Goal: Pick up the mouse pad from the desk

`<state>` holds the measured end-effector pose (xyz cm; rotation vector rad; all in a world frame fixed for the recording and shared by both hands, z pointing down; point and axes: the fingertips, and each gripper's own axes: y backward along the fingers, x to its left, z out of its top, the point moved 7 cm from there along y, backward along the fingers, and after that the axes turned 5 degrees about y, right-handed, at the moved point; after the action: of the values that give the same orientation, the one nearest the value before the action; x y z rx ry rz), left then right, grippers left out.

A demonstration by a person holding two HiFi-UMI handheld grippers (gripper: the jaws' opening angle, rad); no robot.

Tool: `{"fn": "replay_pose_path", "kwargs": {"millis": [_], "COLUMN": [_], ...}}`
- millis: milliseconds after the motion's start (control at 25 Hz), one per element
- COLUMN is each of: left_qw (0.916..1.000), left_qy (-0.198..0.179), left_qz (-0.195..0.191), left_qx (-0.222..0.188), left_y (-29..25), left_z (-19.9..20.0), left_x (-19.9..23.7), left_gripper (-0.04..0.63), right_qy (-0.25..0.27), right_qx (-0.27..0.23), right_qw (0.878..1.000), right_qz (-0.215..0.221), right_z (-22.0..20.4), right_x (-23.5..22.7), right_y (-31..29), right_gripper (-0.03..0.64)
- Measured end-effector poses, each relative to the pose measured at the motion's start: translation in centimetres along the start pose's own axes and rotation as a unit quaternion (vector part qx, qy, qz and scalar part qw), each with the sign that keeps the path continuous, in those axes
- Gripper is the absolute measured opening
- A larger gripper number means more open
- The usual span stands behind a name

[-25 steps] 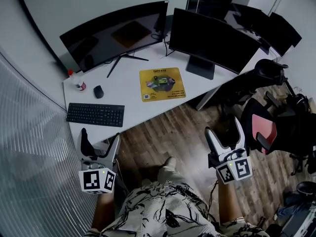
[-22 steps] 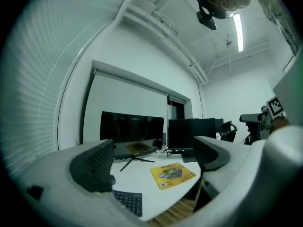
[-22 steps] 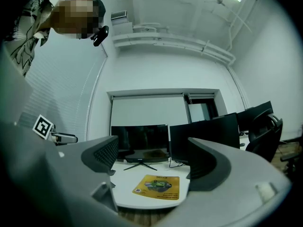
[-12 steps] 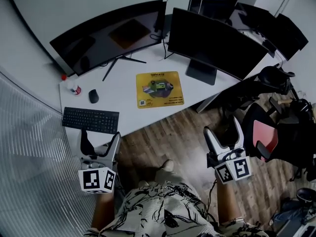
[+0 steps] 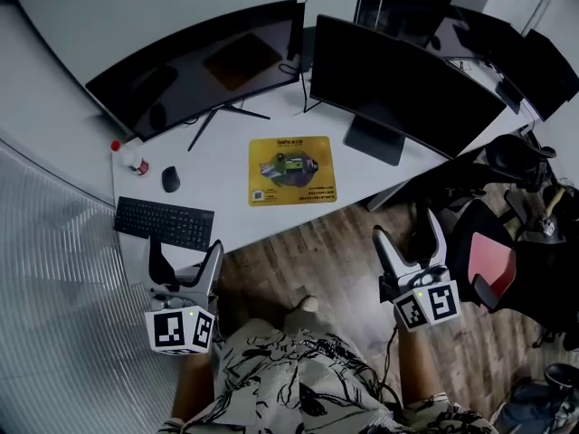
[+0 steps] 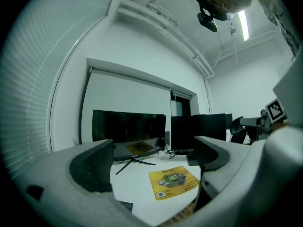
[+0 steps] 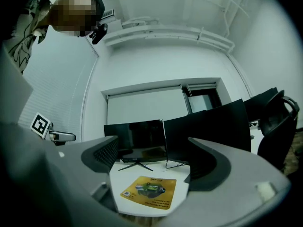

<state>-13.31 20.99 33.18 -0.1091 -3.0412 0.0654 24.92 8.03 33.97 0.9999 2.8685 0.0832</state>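
Note:
A yellow mouse pad [image 5: 292,169] with a dark picture lies flat on the white desk [image 5: 231,206], in front of two dark monitors. It also shows between the jaws in the left gripper view [image 6: 173,182] and in the right gripper view [image 7: 148,190]. My left gripper [image 5: 185,260] is held open over the desk's near left corner, short of the pad. My right gripper [image 5: 409,240] is open over the wooden floor, right of the pad and clear of the desk. Neither holds anything.
A black keyboard [image 5: 164,223], a black mouse [image 5: 170,179] and a small red-capped bottle [image 5: 134,162] sit on the desk's left part. Two monitors [image 5: 199,60] [image 5: 400,79] stand behind the pad. Office chairs [image 5: 493,260] crowd the right side.
The view has shifted slightly, so desk and pad sit a little further left and lower. Both grippers stay open in about the same places.

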Motion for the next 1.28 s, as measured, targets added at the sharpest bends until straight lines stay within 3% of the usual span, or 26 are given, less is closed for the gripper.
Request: {"fn": "replay_pose_path", "kwargs": {"millis": [520, 1280], "left_qw": [0.9996, 0.9995], "left_qy": [0.001, 0.018], "left_qz": [0.023, -0.025], "left_qx": [0.018, -0.002], "left_y": [-2.5, -16.7], "left_z": [-0.9, 1.2], "left_x": [1.0, 6.3], "left_gripper": [0.517, 0.517], "right_qy": [-0.015, 0.023], "right_qx": [0.009, -0.009], "right_qw": [1.0, 0.999], "right_qz": [0.005, -0.03], "right_z": [-1.6, 0.9], "right_x": [-1.4, -3.3], "right_y": [-3.3, -15.4], "right_gripper": [0.449, 0.448]}}
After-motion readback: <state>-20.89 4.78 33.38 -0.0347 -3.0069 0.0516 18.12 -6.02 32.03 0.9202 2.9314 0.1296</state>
